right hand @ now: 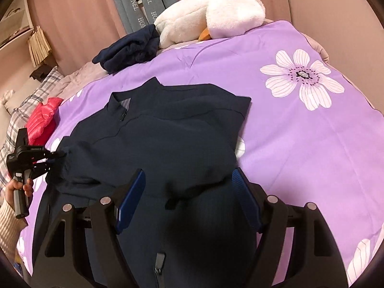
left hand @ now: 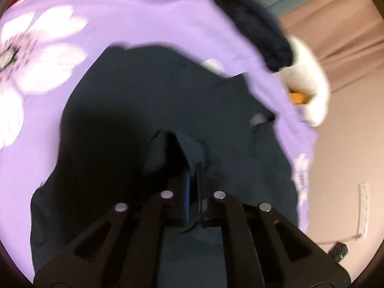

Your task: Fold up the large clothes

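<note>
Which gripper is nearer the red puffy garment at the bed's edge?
Left. The left gripper, pinching the dark jacket's sleeve end, sits right beside the red garment. The right gripper hangs open over the jacket's body, farther off.

Your dark navy jacket [right hand: 172,139] lay on a lilac bedspread [right hand: 300,144] printed with white flowers, one bloom at two o'clock of the jacket. At twelve o'clock you had a white plush goose [right hand: 208,14] with an orange beak, beside a navy bundle [right hand: 129,48]. At nine o'clock sat a red puffer [right hand: 43,120] and a grey plaid pillow [right hand: 31,105]. Both grippers wore blue pads on black frames.
</note>
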A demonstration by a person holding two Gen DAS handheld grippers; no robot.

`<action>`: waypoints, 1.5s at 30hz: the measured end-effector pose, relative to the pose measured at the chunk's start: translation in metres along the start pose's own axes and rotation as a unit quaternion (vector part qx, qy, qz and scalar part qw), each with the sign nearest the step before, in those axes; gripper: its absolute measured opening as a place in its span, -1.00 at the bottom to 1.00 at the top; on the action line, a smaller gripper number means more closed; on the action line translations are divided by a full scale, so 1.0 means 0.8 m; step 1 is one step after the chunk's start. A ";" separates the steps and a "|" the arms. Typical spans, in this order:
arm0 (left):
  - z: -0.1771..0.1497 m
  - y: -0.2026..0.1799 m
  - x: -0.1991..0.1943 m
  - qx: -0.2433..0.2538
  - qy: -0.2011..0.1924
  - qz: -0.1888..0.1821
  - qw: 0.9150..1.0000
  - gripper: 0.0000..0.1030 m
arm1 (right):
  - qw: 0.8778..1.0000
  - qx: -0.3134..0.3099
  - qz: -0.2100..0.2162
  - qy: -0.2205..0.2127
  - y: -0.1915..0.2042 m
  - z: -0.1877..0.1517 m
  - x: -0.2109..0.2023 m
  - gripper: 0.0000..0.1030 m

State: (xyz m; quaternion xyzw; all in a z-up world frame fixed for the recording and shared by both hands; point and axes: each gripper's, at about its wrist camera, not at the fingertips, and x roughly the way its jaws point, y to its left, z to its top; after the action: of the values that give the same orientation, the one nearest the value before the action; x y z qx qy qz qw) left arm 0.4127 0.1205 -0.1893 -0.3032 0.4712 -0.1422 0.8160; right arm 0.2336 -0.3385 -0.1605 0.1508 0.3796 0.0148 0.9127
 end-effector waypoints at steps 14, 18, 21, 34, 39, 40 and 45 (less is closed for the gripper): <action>-0.064 0.060 -0.042 0.088 0.052 0.047 0.994 -0.50 | 0.986 -0.083 -0.035 0.143 0.008 -0.023 0.068 -0.06; -0.060 0.049 -0.066 0.104 0.038 0.072 0.991 -0.18 | 0.987 -0.062 -0.012 0.148 -0.015 -0.019 0.041 -0.06; -0.054 0.029 -0.087 0.123 0.012 0.069 0.990 -0.01 | 0.994 -0.013 0.029 0.103 -0.035 0.001 0.015 0.17; -0.072 -0.053 0.011 0.164 0.049 0.049 0.984 0.02 | 0.985 0.145 0.019 0.095 -0.094 0.093 0.142 -0.12; -0.072 -0.058 0.028 0.196 0.047 0.074 0.977 0.01 | 0.996 0.079 -0.001 0.041 -0.085 0.110 0.133 -0.89; -0.070 -0.062 0.030 0.204 0.043 0.078 0.975 0.01 | 0.996 0.083 -0.012 0.040 -0.090 0.110 0.135 -0.89; -0.062 -0.056 0.046 0.195 0.052 0.096 0.975 0.02 | 0.994 0.029 -0.089 0.051 -0.073 0.103 0.138 -0.68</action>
State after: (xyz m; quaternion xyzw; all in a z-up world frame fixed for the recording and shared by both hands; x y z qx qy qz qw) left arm 0.3914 0.0487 -0.2046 -0.0834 0.5033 -0.1679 0.8435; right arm 0.3640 -0.4003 -0.1983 0.1419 0.4381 -0.0700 0.8849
